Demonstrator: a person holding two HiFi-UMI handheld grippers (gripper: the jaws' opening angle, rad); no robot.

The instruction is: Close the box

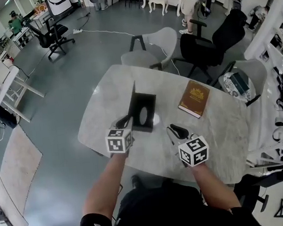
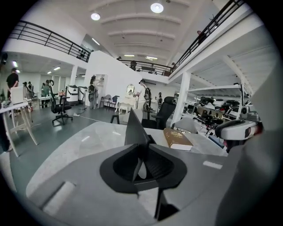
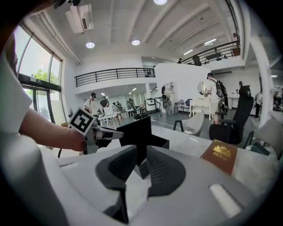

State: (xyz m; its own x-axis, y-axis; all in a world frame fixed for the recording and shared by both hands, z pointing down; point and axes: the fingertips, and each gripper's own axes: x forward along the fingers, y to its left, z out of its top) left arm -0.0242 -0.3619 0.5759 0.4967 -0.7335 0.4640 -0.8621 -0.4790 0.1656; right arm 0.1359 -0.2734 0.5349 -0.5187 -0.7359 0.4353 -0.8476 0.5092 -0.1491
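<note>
Head view, forearms (image 1: 108, 184) outstretched, left tongs (image 1: 125, 121), right tongs (image 1: 175, 130), near box (image 1: 143, 113)

**Quick tally of what's on and around the table**

One marble table (image 1: 221, 127). On it there's one black box (image 1: 142, 112) and one brown book (image 1: 194, 98).

Two grippers: left gripper (image 1: 124, 122) and right gripper (image 1: 174, 130).

Three chairs round the table: first grey chair (image 1: 157, 44), second grey chair (image 1: 258, 72) and one black chair (image 1: 209, 47). There's also one office chair (image 1: 50, 32) off across the floor.

The people at the back are too small to count properly.
</note>
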